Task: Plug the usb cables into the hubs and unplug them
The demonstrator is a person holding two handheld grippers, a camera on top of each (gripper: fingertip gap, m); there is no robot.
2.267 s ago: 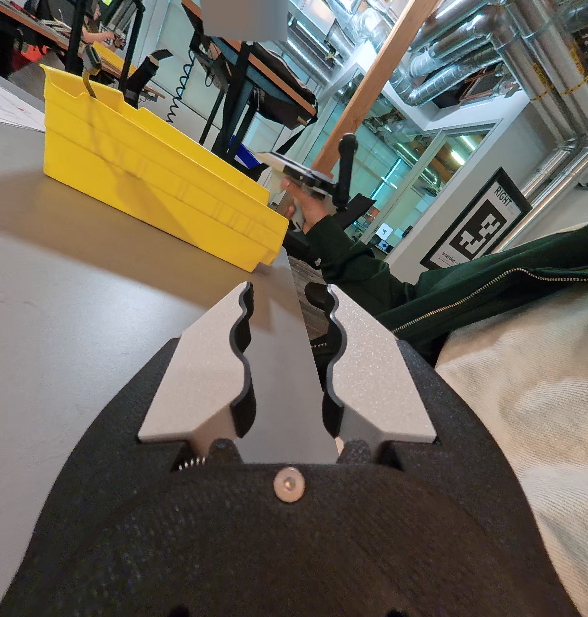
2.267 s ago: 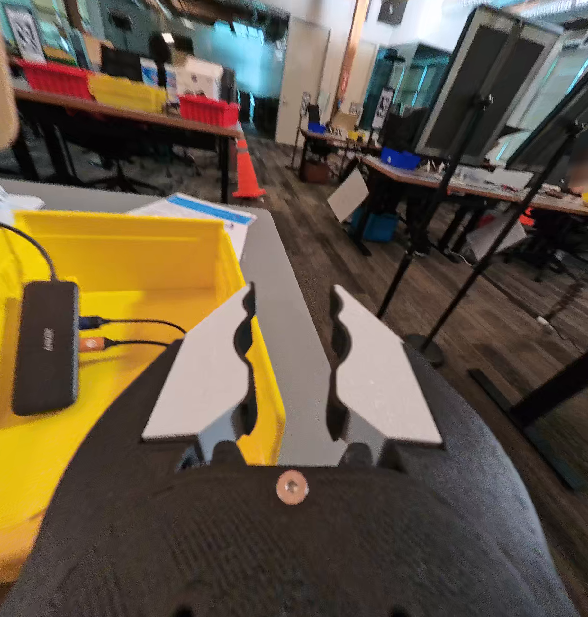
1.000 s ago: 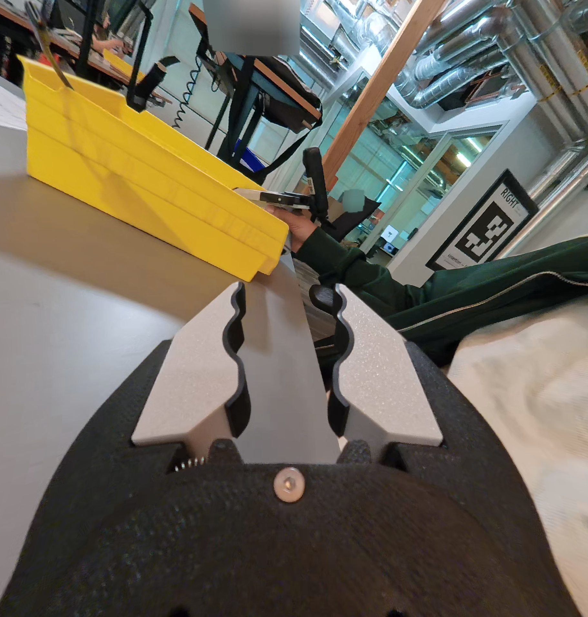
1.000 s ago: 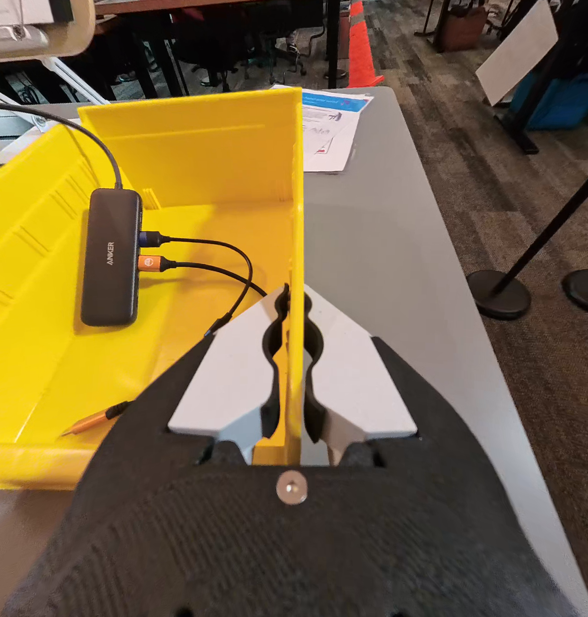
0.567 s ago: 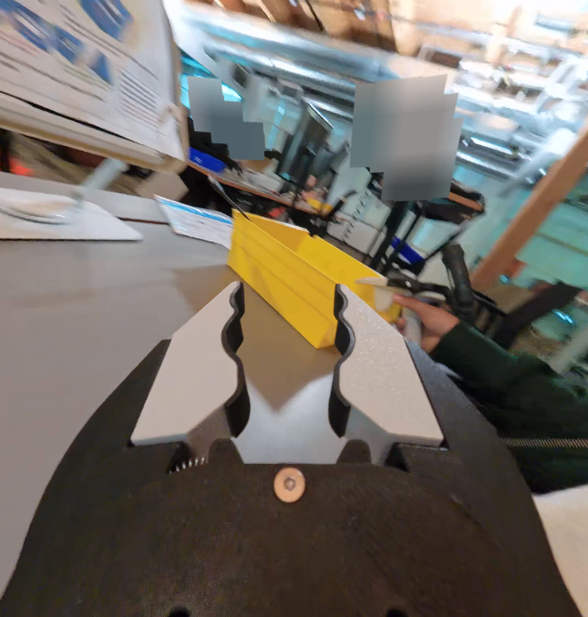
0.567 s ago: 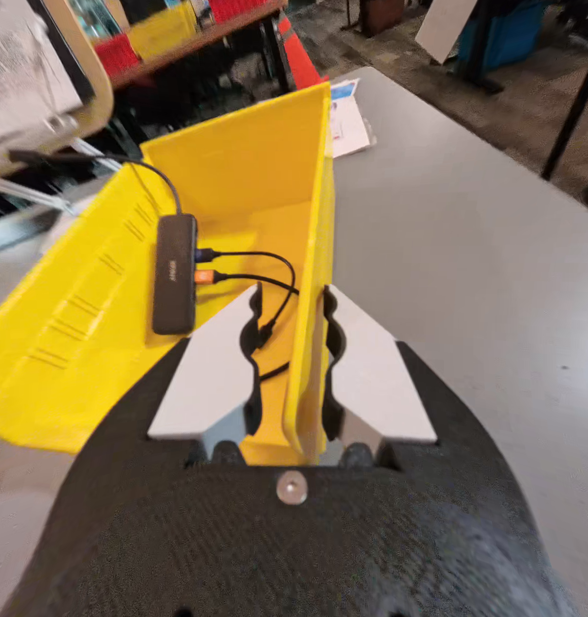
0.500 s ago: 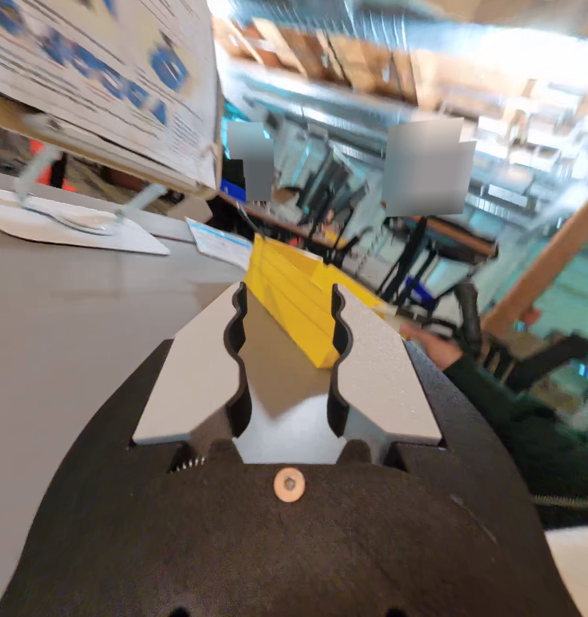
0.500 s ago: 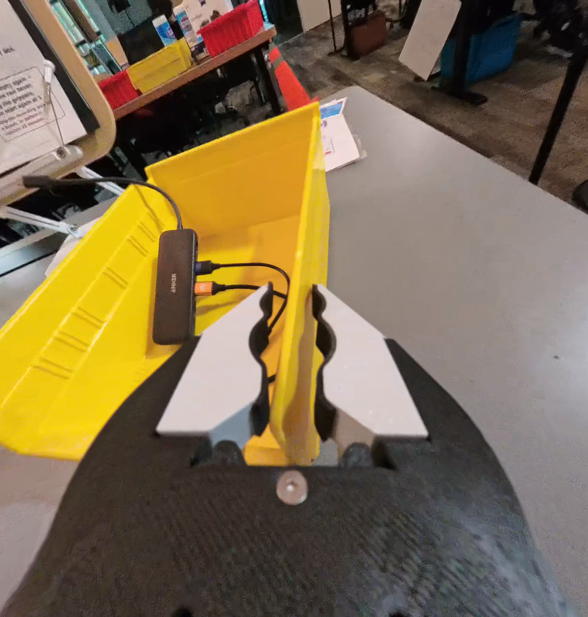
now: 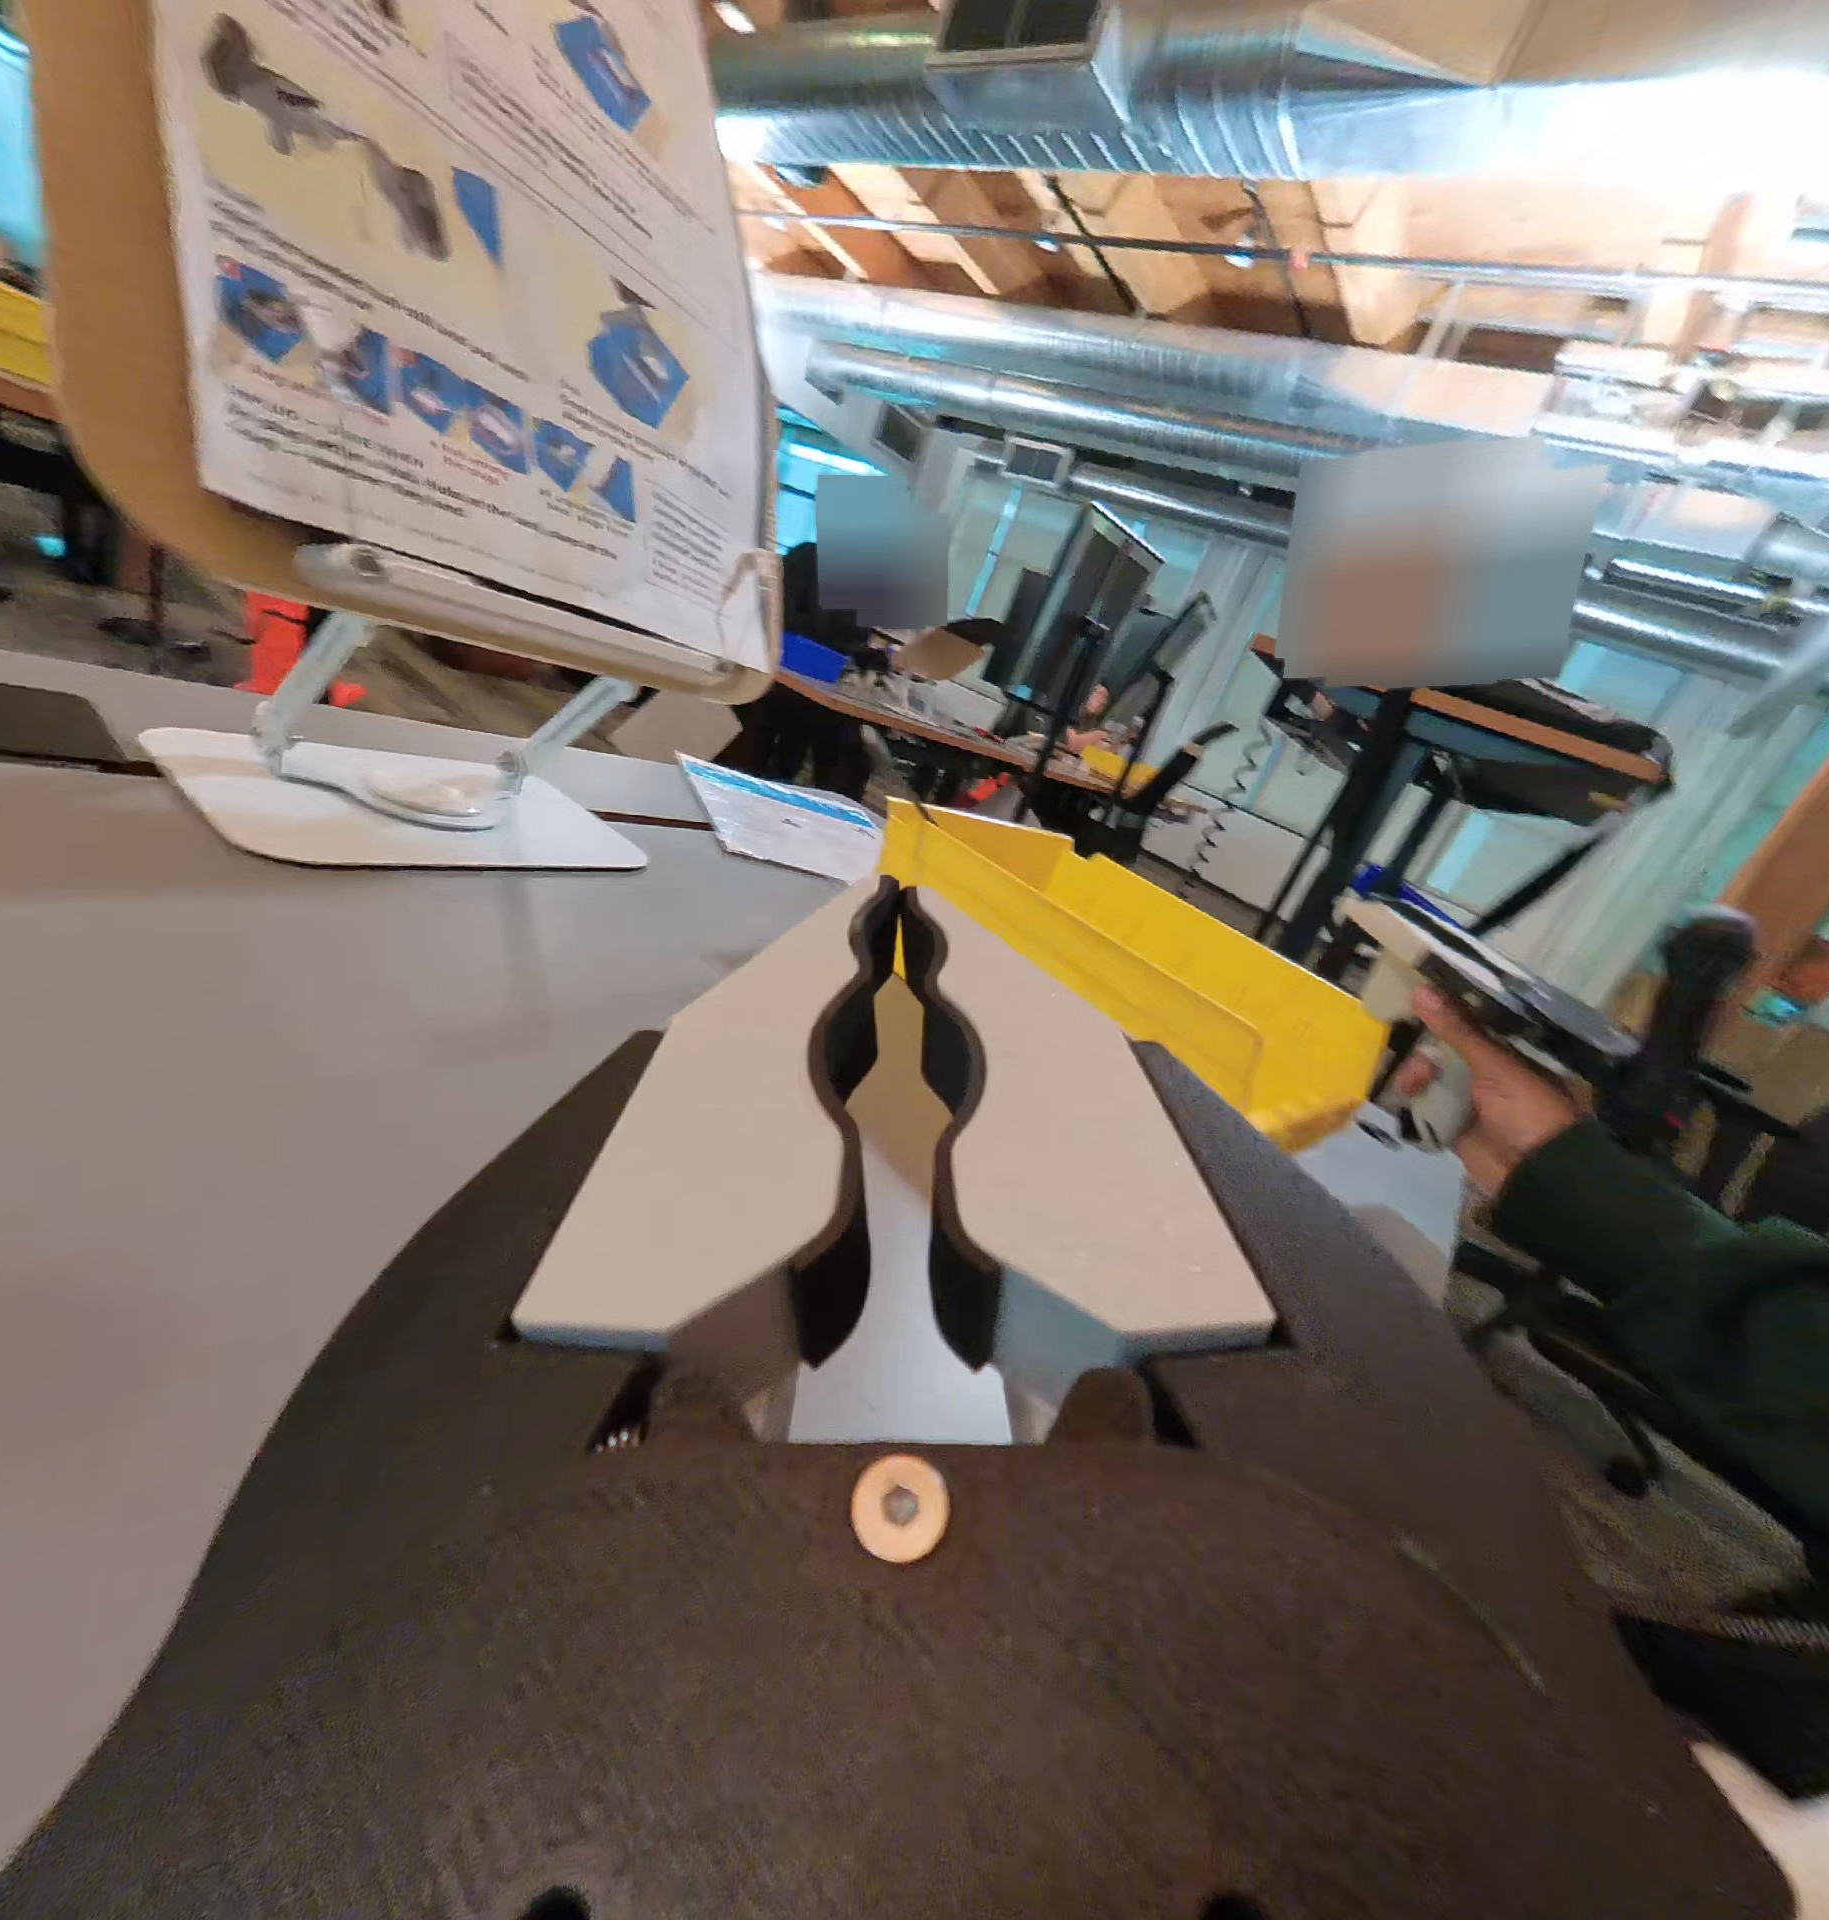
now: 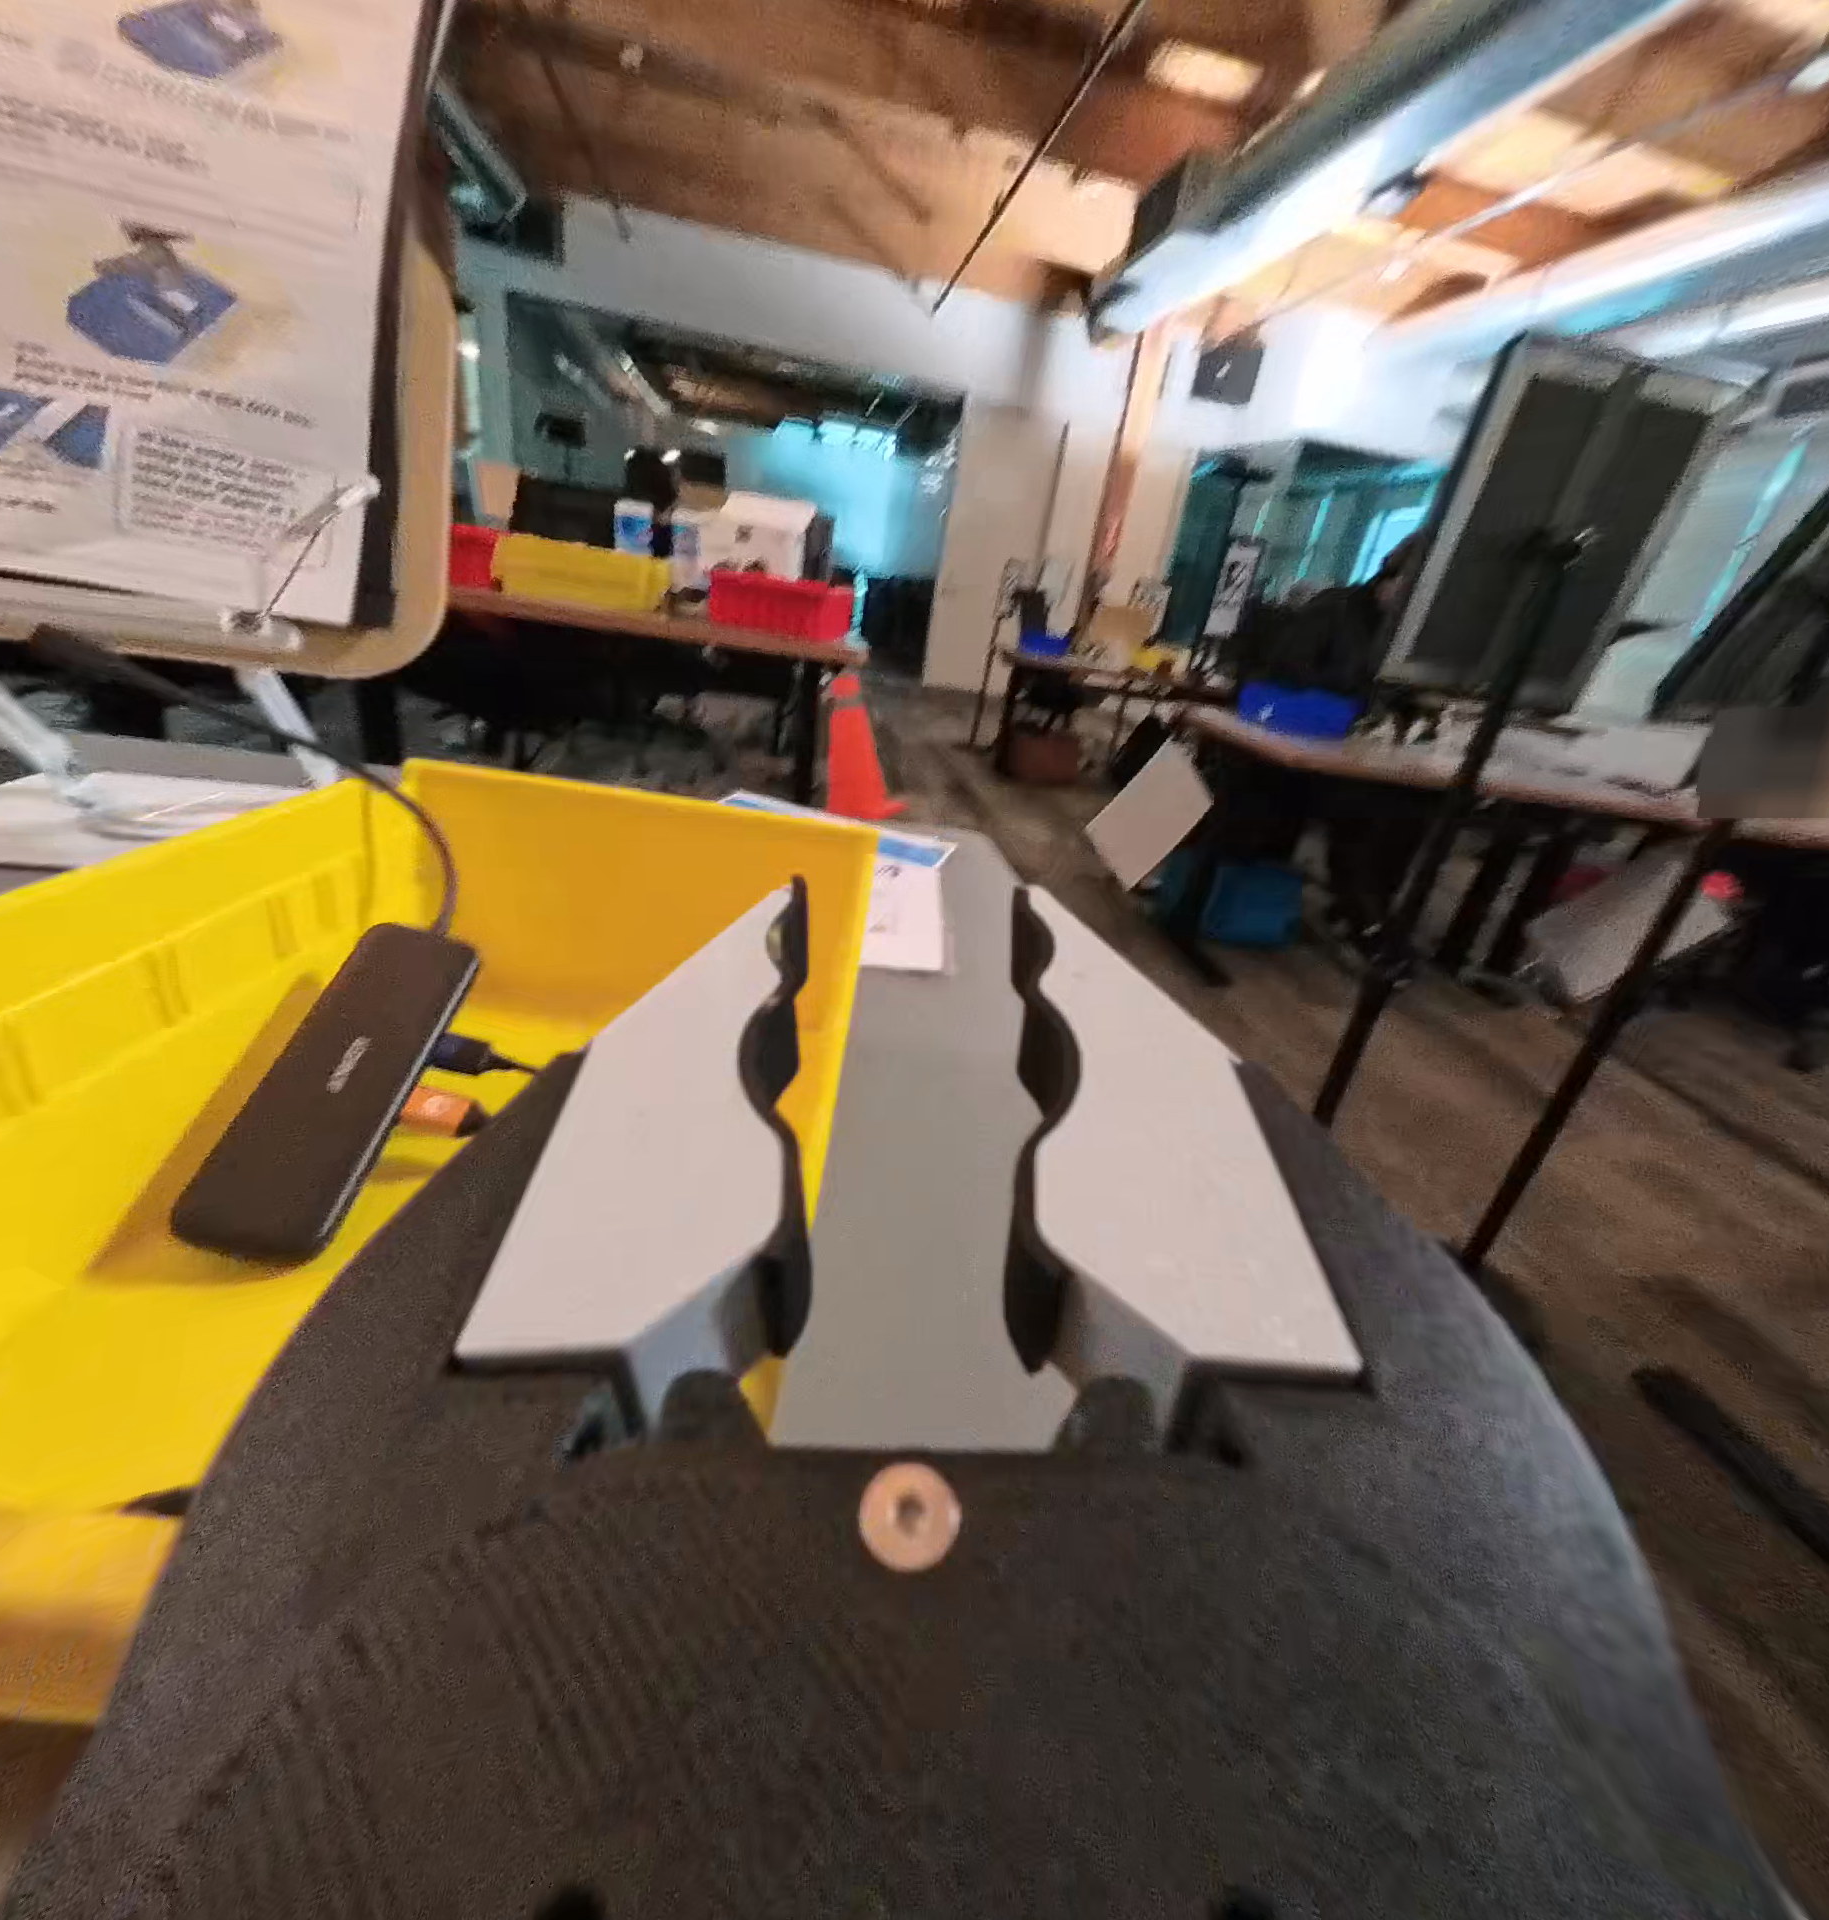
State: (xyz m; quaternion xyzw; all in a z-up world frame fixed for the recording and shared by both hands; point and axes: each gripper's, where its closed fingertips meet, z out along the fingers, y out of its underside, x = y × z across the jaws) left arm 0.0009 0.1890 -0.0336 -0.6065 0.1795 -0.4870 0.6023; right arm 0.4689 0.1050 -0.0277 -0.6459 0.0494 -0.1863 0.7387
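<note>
Left gripper [image 9: 897, 920]: fingers are closing to almost touching at the tips, holding nothing, hovering over the grey table [image 9: 266, 1039].
Hub [image 10: 328, 1101]: lying flat inside the yellow bin [image 10: 110, 1039], left of the right gripper; likely light and slick, so it is probably needing bracing on its long edges.
Cables [image 10: 442, 1112]: blue and orange plugs are sitting in the hub's right side; stiff plugs look like the place to pinch, the thin leads being floppy.
Right gripper [image 10: 905, 904]: fingers are standing wide apart, empty, just right of the bin wall.

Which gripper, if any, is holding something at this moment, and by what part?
Neither. The left gripper is shut on nothing, just short of the yellow bin. The right gripper is open and empty beside the bin's wall.
</note>
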